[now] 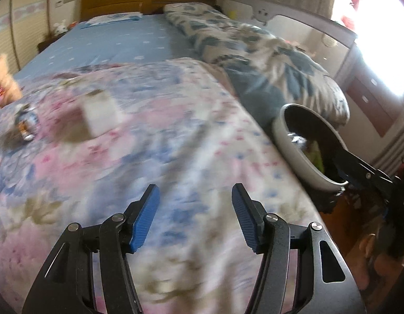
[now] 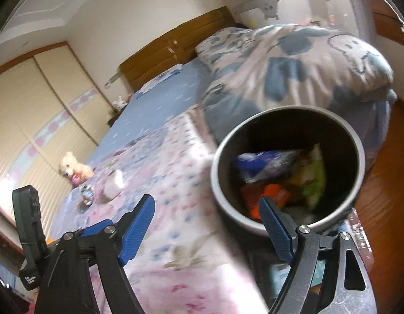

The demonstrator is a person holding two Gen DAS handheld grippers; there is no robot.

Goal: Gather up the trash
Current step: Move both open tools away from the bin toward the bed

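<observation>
Left tool (image 1: 195, 198): wide open, holding nothing, above the floral quilt (image 1: 149, 157) on the bed.
Right tool (image 2: 205, 210): wide open, holding nothing, at the bin's near rim.
Bin (image 2: 358, 146): beside the bed's right edge, wrappers (image 2: 267, 162) inside.
Trash on bed: crumpled wrapper (image 1: 26, 123) and small carton (image 1: 100, 112), near the left edge beside a teddy bear (image 1: 3, 78).

One bin (image 2: 357, 141) is standing beside one bed (image 1: 128, 44), holding at least three wrappers: blue (image 2: 264, 162), orange (image 2: 276, 196), green (image 2: 315, 180). On the bed one box (image 1: 101, 113), one can (image 1: 28, 125), one teddy (image 1: 3, 78) and two quilts, pink (image 1: 175, 130) and blue-patterned (image 1: 267, 60), are lying
</observation>
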